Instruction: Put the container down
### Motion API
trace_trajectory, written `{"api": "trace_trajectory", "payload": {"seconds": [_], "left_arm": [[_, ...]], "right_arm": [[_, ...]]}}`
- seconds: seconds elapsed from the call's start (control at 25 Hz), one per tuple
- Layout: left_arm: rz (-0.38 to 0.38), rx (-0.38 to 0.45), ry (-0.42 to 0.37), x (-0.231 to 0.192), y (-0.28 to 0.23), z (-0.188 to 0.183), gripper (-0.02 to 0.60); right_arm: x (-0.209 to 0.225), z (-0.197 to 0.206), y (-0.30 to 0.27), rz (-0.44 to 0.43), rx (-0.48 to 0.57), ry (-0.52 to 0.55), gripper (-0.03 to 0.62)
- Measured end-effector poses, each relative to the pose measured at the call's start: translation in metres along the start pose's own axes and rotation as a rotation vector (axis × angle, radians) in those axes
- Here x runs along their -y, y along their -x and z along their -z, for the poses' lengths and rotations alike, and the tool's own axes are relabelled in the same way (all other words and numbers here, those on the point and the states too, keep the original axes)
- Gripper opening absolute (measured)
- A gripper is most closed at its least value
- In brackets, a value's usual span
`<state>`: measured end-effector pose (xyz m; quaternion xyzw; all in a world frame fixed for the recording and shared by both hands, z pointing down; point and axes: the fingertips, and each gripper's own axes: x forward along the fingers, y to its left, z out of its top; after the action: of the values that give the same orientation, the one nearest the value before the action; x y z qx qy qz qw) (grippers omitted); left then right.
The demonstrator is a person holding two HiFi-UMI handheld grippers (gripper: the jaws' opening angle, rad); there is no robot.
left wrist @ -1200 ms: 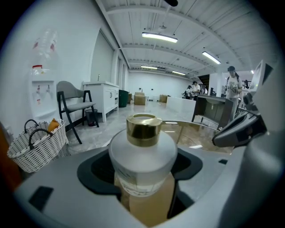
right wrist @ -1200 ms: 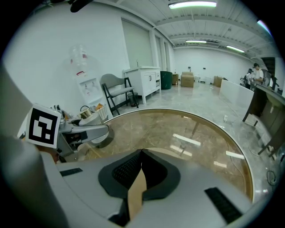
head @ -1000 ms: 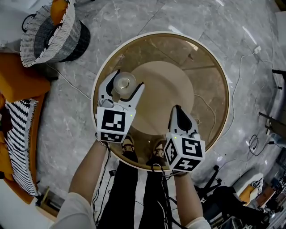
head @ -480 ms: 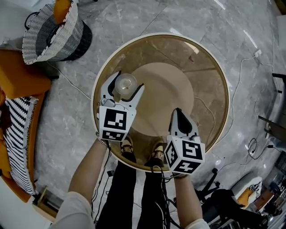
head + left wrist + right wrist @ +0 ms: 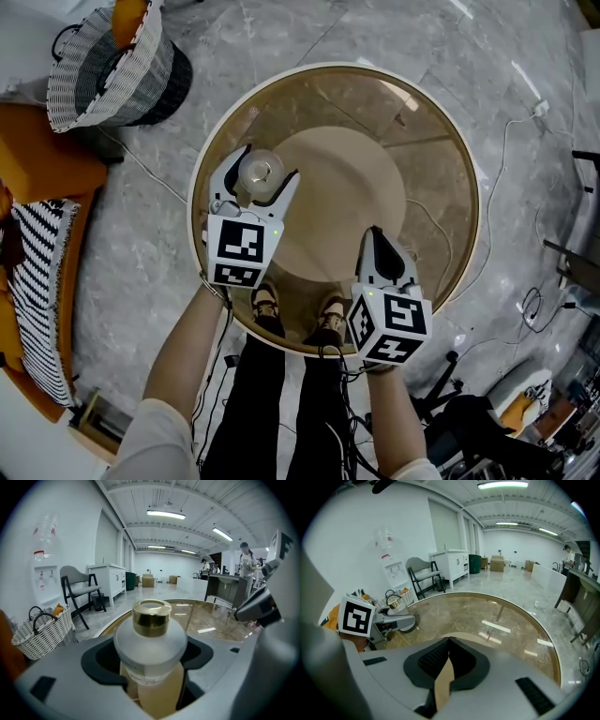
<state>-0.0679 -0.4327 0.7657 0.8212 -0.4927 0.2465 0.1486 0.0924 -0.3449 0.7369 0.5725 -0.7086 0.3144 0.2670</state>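
- At the round glass desk's [image 5: 448, 141] nine o'clock side, the left claw [image 5: 270, 165] grasps an upright gold-capped frosted bottle [image 5: 151, 641].
- Toward five o'clock, the right claw [image 5: 374, 236] is clenched, empty.
- Set-down looks unfinished; next, seat the base flat, then release.

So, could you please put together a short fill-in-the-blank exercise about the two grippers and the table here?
1. The left gripper holds the container, whose cap is ____ in colour.
2. The right gripper has its jaws ____, with nothing between them.
3. Both grippers are over a glass table whose top is ____ in shape.

Missing words: gold; shut; round
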Motion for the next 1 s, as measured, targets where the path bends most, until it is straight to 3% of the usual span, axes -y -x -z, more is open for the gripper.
{"api": "trace_trajectory", "payload": {"seconds": [0.24, 0.8, 1.0], "left_arm": [[-0.002, -0.011, 0.006, 0.0, -0.002, 0.001, 0.339], [-0.041, 0.013, 0.131, 0.008, 0.039, 0.001, 0.341], [-0.055, 0.081, 0.18, 0.02, 0.081, -0.016, 0.34]], "right_arm": [[0.002, 0.002, 0.003, -0.008, 0.0, -0.003, 0.023], [0.002, 0.005, 0.029, -0.022, 0.004, 0.011, 0.023], [-0.003, 0.007, 0.048, -0.035, 0.002, 0.028, 0.023]]}}
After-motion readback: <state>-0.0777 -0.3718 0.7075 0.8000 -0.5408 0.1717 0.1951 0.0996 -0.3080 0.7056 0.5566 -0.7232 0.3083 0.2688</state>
